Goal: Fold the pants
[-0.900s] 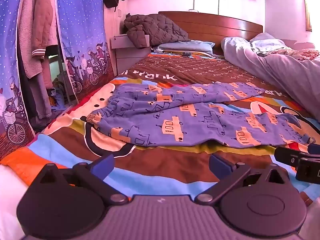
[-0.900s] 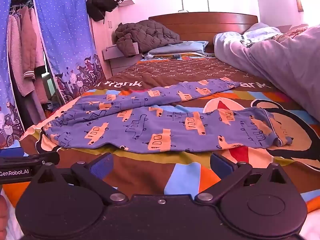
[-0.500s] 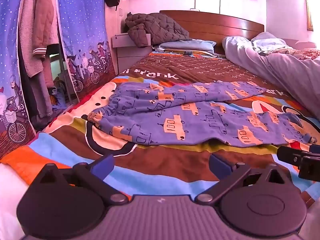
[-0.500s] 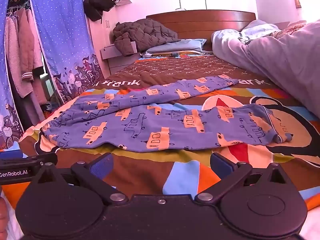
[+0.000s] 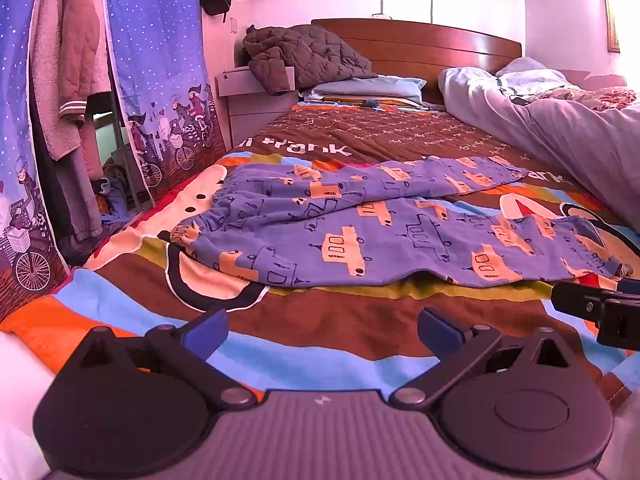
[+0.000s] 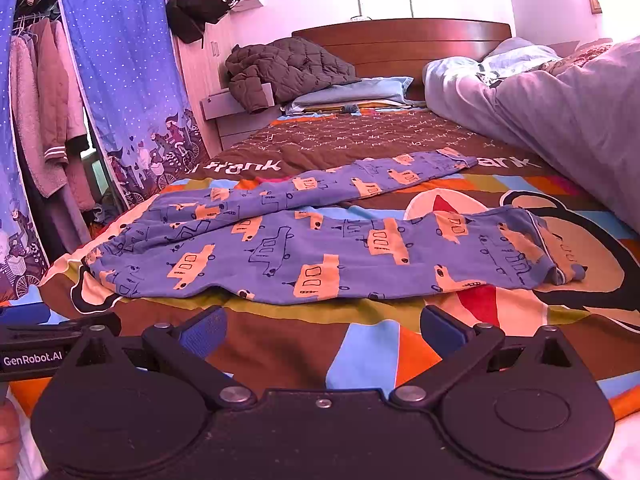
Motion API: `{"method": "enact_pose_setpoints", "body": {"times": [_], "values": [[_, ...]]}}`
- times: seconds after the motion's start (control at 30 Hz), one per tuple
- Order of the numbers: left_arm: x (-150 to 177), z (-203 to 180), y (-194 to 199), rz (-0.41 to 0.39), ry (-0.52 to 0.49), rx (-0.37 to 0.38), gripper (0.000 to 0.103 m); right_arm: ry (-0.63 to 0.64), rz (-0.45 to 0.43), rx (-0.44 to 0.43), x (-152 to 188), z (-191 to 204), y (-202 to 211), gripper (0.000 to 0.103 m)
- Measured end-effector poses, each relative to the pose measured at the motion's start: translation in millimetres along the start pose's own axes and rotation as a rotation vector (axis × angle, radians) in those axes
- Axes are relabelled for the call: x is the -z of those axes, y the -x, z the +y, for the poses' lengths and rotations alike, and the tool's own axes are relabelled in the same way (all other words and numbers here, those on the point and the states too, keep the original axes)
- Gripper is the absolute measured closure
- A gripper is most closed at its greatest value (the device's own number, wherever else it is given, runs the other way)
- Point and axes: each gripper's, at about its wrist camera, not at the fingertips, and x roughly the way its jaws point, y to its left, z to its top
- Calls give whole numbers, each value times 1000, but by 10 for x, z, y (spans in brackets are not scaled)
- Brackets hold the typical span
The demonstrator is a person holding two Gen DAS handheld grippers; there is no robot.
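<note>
Blue pants (image 5: 360, 224) with orange car prints lie spread on the bed, waistband at the left, two legs running right; they also show in the right wrist view (image 6: 320, 248). My left gripper (image 5: 320, 330) is open and empty, low over the bedspread just short of the pants' near edge. My right gripper (image 6: 320, 330) is open and empty, also just short of the near leg. The near leg's cuff (image 6: 560, 268) lies at the right. The right gripper's side shows at the left wrist view's right edge (image 5: 600, 312).
The pants lie on a colourful striped bedspread (image 5: 320, 360). A grey duvet (image 6: 560, 112) is heaped at the right. A brown jacket (image 5: 304, 56) and pillow lie by the wooden headboard. A blue curtain (image 5: 160, 80) and hanging clothes stand left of the bed.
Both grippers have shifted slightly; the pants sit a little lower and nearer in both views. The pants have not moved. Both grippers stay open.
</note>
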Motion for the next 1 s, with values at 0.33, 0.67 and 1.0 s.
{"method": "enact_pose_setpoints", "body": {"times": [0.33,0.67,1.0], "values": [[-1,-10,-9,0,-12,-2,0,0,0,0,3,-4,-3,1],[-2,-12,-9,0,-13,-1,0,-2,1,0,0,-1,-3,1],[2,-13,-7,-2,-13,-2,0,-3,2,-1,-2,-8,-4,1]]}}
